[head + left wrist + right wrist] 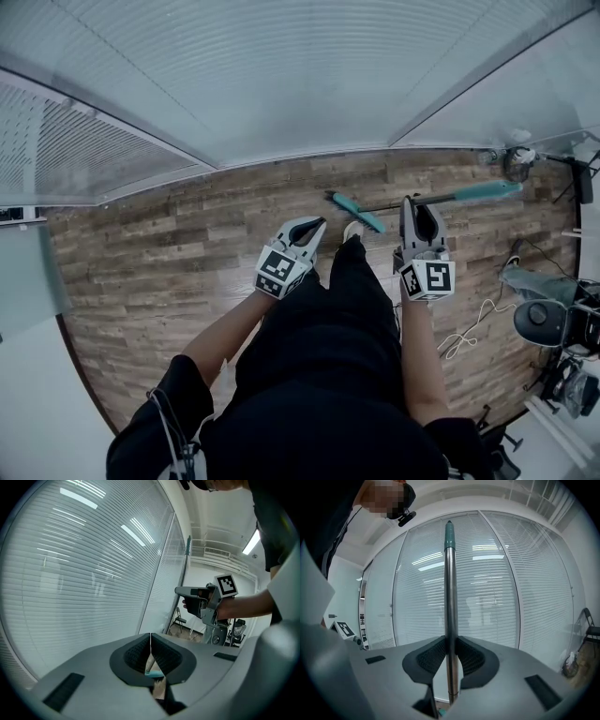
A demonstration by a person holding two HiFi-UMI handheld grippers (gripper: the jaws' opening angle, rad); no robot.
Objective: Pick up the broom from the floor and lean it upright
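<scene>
**Broom [450,588], teal-headed with bare metal pole, upright in right gripper [450,641]; left gripper [150,637] idle**

Right gripper is closed part-way onto the pole, ribbed pads pressing it from both sides. In the right gripper view the pole stands vertical, teal end cap [449,534] at 12 o'clock. In the head view the teal brush head [359,213] is down at the brown wood-plank floor [159,262], at 10 o'clock from the right gripper; contact with the floor is unclear. Teal grip sleeve [487,191] lies out at 2 o'clock. Left gripper sits at 9 o'clock from the right one, apart from the pole, jaws fully together, nothing between them. Glass wall with horizontal blinds [281,84] stands at 12 o'clock.
</scene>
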